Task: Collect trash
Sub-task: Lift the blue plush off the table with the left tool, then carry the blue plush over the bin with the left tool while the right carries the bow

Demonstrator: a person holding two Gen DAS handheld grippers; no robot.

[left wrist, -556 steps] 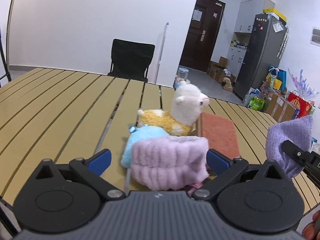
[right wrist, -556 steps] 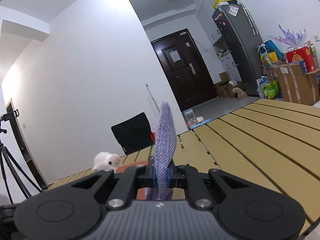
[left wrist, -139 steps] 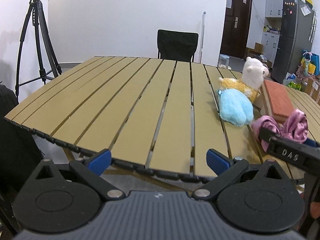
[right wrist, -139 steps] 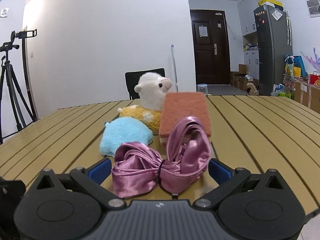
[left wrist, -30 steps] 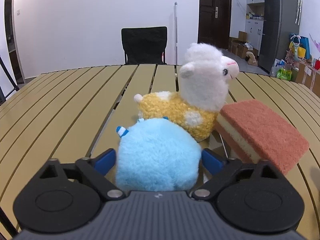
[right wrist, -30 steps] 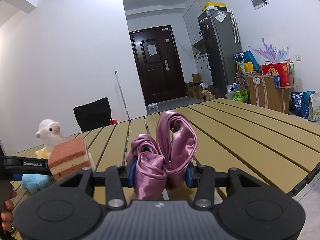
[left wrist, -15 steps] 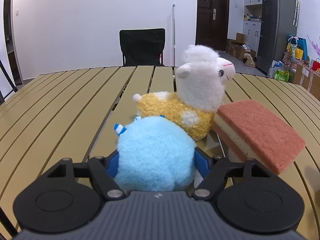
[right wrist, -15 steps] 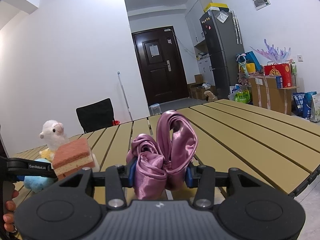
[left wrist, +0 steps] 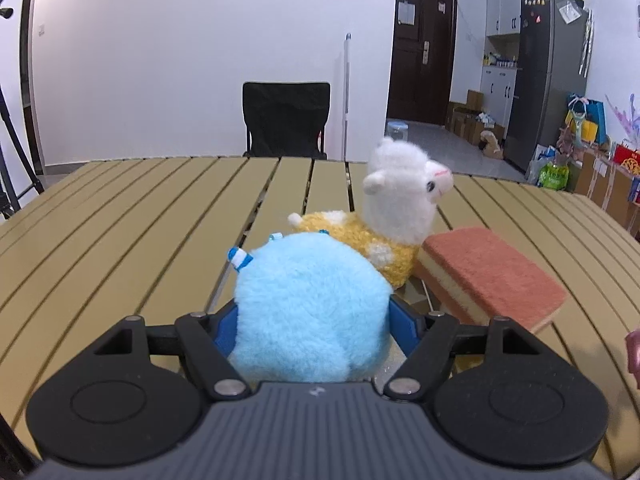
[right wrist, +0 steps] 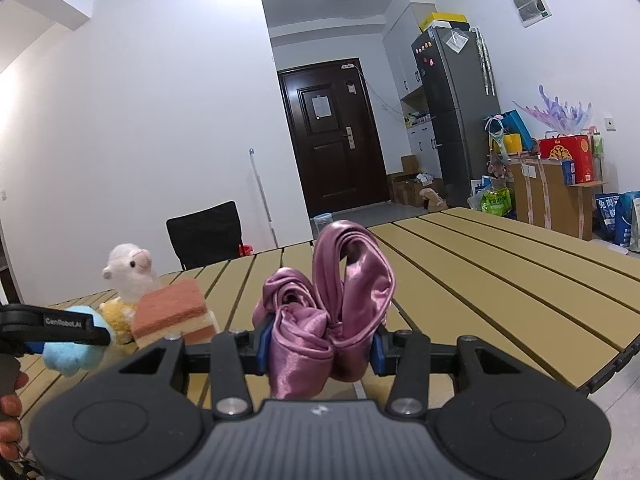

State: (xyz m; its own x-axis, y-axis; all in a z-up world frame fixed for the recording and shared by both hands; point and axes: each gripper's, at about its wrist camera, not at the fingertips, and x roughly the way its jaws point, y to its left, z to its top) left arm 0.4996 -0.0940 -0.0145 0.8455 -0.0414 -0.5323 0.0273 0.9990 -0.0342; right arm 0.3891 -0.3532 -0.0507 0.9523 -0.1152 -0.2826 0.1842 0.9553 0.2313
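Note:
A fluffy light-blue plush (left wrist: pixel 314 308) fills my left gripper (left wrist: pixel 314 326), whose blue pads press into both its sides; it hangs just above the slatted table (left wrist: pixel 140 216). The right wrist view shows the same plush (right wrist: pixel 74 350) at far left in the left gripper (right wrist: pixel 60 326), clear of the tabletop. My right gripper (right wrist: pixel 318 346) is shut on a pink satin bow (right wrist: pixel 328 312), held above the table. Behind the plush sit a white-and-yellow alpaca toy (left wrist: pixel 384 220) and an orange sponge block (left wrist: pixel 488 276).
A black chair (left wrist: pixel 286 120) stands at the table's far edge, a broom handle (left wrist: pixel 346 96) beside it. A tripod (left wrist: pixel 16 92) is at the left. A dark door (right wrist: pixel 334 142), a fridge (right wrist: pixel 456 120) and boxes with bags (right wrist: pixel 556 184) line the right side.
My left gripper's jaws closed onto the blue plush and lifted it, backing slightly away from the alpaca and sponge. The right gripper keeps the pink bow and has barely moved.

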